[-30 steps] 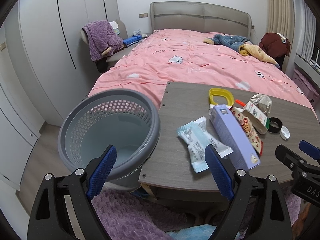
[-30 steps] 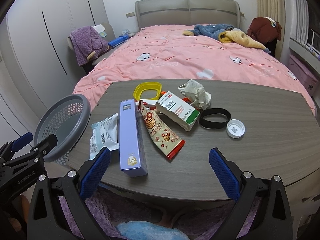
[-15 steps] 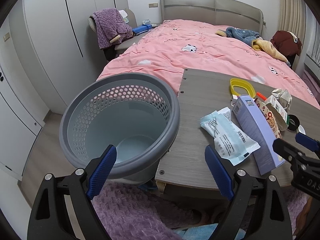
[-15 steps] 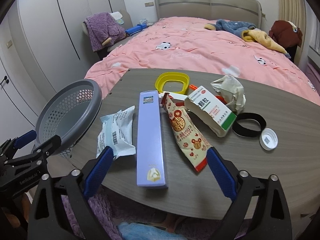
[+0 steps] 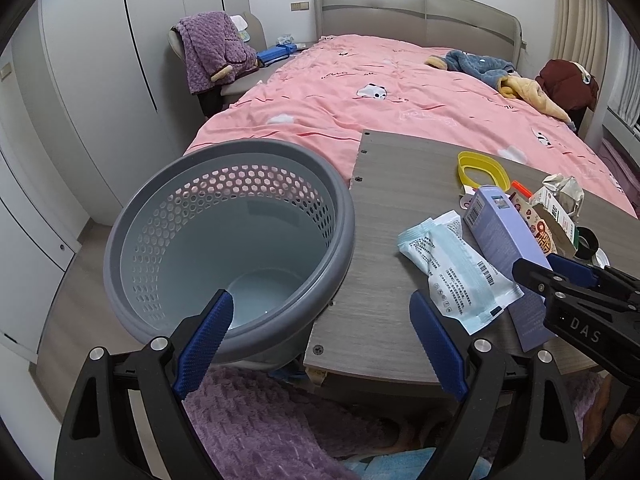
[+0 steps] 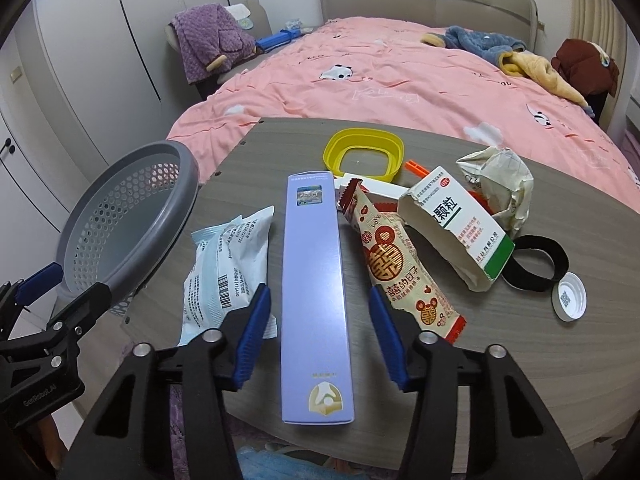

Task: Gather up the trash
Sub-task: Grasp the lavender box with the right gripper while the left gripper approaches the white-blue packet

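A grey perforated basket stands at the table's left edge; it also shows in the right wrist view. My left gripper is open and empty just in front of the basket's near rim. A long lilac box lies on the grey wooden table. My right gripper is open, with its fingers on either side of the box's near half, apart from it. Beside the box lie a pale blue packet, a snack wrapper and a white and green medicine box.
Further back lie a yellow ring, crumpled paper, a black band and a white cap. A pink bed lies behind the table. A purple rug lies below the table's front edge.
My right gripper has moved forward and down over the lilac box, and its fingers have narrowed around it. My left gripper has moved left, closer to the basket.
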A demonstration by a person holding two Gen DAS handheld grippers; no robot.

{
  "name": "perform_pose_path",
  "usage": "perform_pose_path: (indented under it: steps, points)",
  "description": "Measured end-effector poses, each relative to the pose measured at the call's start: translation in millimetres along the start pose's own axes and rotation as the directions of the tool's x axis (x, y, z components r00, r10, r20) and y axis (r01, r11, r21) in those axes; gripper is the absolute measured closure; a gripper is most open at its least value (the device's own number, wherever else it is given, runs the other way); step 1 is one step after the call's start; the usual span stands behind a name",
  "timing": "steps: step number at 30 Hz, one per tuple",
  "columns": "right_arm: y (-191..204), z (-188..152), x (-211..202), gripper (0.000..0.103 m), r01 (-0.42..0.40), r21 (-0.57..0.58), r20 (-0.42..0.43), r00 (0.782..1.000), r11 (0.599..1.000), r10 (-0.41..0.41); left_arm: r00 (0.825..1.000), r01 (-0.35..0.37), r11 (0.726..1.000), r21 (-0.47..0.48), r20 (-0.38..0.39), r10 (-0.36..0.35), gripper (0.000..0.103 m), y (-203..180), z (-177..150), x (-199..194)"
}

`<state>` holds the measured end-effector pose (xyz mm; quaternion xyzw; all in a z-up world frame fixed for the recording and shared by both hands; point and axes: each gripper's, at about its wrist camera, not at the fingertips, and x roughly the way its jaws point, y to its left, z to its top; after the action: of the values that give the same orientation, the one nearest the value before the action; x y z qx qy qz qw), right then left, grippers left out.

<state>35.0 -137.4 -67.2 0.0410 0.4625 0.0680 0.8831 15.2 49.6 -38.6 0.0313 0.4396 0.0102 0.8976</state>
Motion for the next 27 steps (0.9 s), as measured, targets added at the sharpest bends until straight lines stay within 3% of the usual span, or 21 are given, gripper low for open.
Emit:
perform_pose_path:
  steps: [5, 16, 22, 27]
  points:
    - [2, -1, 6, 0.069, 0.002, -0.005, -0.024, 1.000, 1.000, -0.002, 1.000, -0.003, 1.000, -0.003, 0.000, 0.003, 0.017, 0, 1, 2]
    - [3, -1, 5, 0.071, -0.036, -0.017, -0.016, 0.999, 0.999, 0.036, 1.000, 0.018, 1.000, 0.003, -0.014, -0.018, 0.017, -7, 0, 0]
    - [-5, 0, -19, 0.071, -0.061, -0.002, 0.036, 0.997, 0.998, 0.061, 0.995, 0.084, 0.996, 0.002, -0.057, -0.084, 0.017, -16, 2, 5]
    - [-17, -3, -42, 0.071, -0.069, 0.016, 0.083, 0.994, 0.997, 0.068, 0.994, 0.090, 0.996, 0.020, -0.066, -0.089, 0.017, -34, 5, 9]
